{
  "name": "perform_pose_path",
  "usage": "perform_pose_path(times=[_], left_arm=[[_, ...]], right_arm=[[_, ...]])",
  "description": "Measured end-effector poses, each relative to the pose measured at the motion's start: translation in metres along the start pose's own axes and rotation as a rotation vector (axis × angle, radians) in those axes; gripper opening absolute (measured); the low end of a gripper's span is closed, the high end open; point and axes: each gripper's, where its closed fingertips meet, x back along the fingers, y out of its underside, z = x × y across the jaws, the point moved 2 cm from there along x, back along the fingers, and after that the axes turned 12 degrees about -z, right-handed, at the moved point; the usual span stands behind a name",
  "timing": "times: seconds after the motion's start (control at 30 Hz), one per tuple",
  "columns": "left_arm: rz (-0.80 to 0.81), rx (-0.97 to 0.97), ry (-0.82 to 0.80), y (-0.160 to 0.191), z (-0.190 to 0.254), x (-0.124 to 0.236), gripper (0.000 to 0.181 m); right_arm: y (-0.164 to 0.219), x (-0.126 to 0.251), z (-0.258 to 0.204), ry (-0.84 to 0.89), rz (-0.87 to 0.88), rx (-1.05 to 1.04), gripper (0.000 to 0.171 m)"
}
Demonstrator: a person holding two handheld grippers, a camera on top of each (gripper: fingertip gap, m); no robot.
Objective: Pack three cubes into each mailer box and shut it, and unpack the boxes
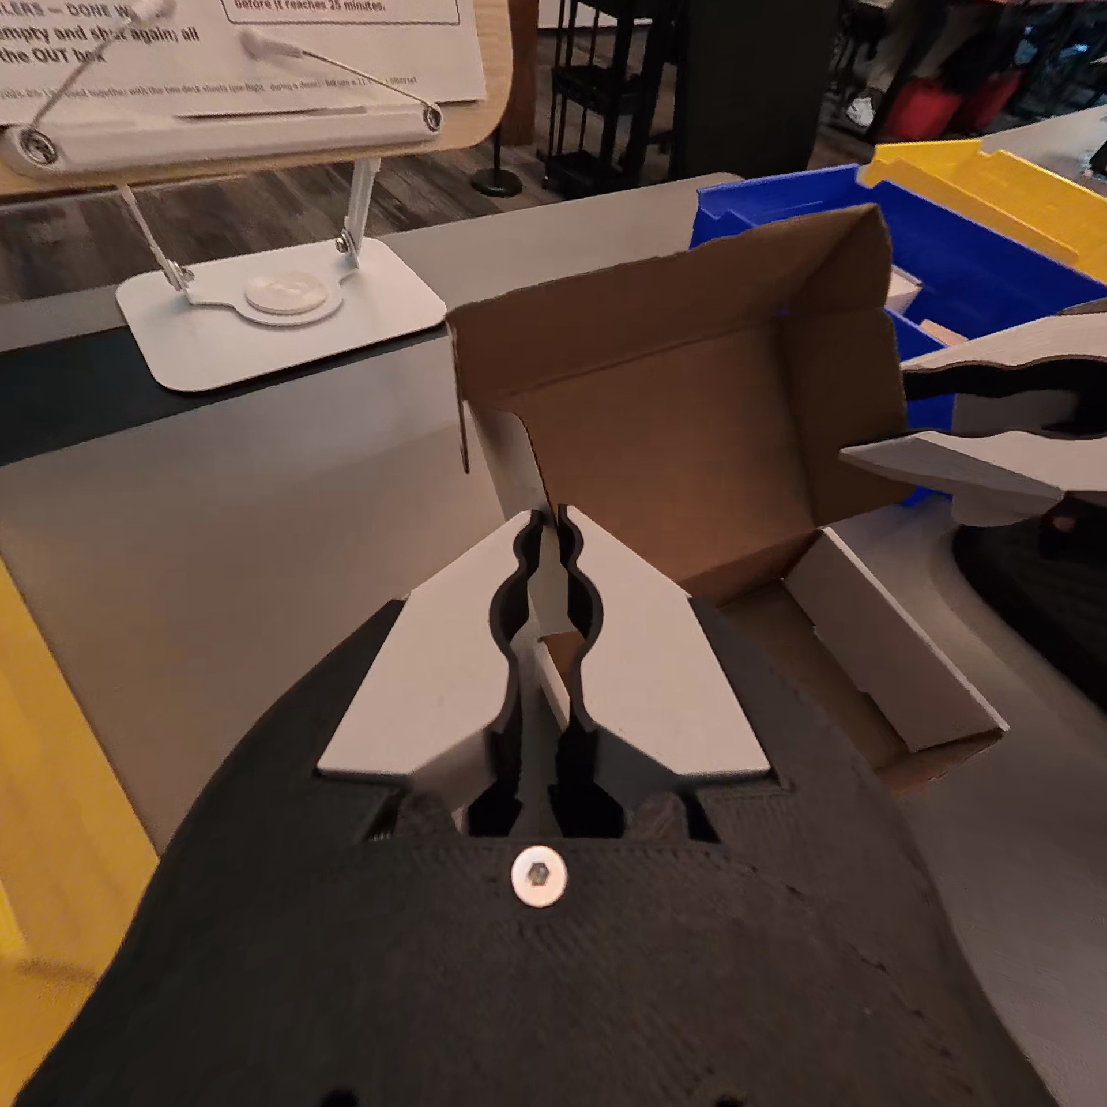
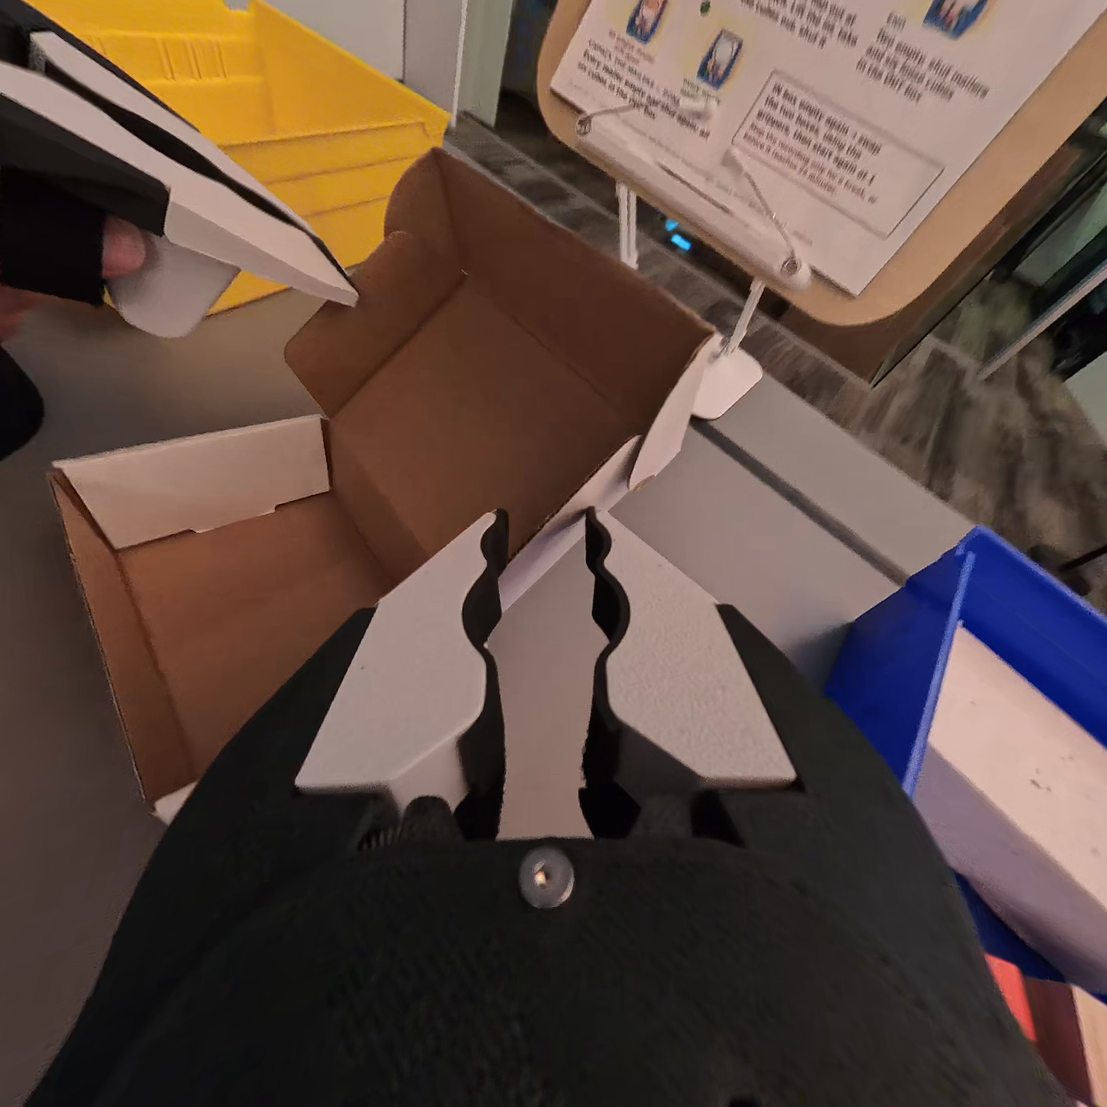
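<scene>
An open mailer box [image 1: 689, 419], white outside and brown inside, lies on the grey table with its lid standing up. No cube shows inside it. My left gripper [image 1: 551, 515] is shut on the thin white side flap at the box's left edge. It also shows at the top left of the right wrist view [image 2: 353, 296], touching the lid's left ear. My right gripper [image 2: 545, 518] is open, its fingers on either side of the box's [image 2: 479, 407] right wall edge. In the left wrist view it [image 1: 874, 413] is at the lid's right side.
A blue bin [image 1: 958, 263] and a yellow bin [image 1: 988, 180] stand behind the box. In the right wrist view the blue bin [image 2: 898, 647] holds a white box [image 2: 1018, 779]. A sign stand [image 1: 281, 323] with a printed sheet stands at the table's far edge.
</scene>
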Motion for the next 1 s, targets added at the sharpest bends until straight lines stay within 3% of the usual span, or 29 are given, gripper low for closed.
perform_pose_path(times=[0.27,0.6,0.73,0.9,1.0], left_arm=[[0.001,-0.003,0.027,0.004,0.002,-0.008,0.006],[0.115,-0.051,-0.099,0.026,0.03,0.021,0.005],[0.136,-0.064,-0.124,0.037,0.042,0.033,0.006],[0.146,-0.068,-0.119,0.056,0.057,0.047,0.007],[0.119,-0.052,-0.076,0.071,0.064,0.052,0.01]], right_arm=[[0.009,0.005,-0.004,0.049,0.028,0.042,0.025],[0.024,0.029,-0.038,0.156,0.045,-0.053,0.029],[0.028,0.044,-0.055,0.106,0.091,-0.172,0.038],[0.036,0.055,-0.08,0.121,0.097,-0.115,0.056],[0.045,0.062,-0.095,0.107,0.097,-0.119,0.059]])
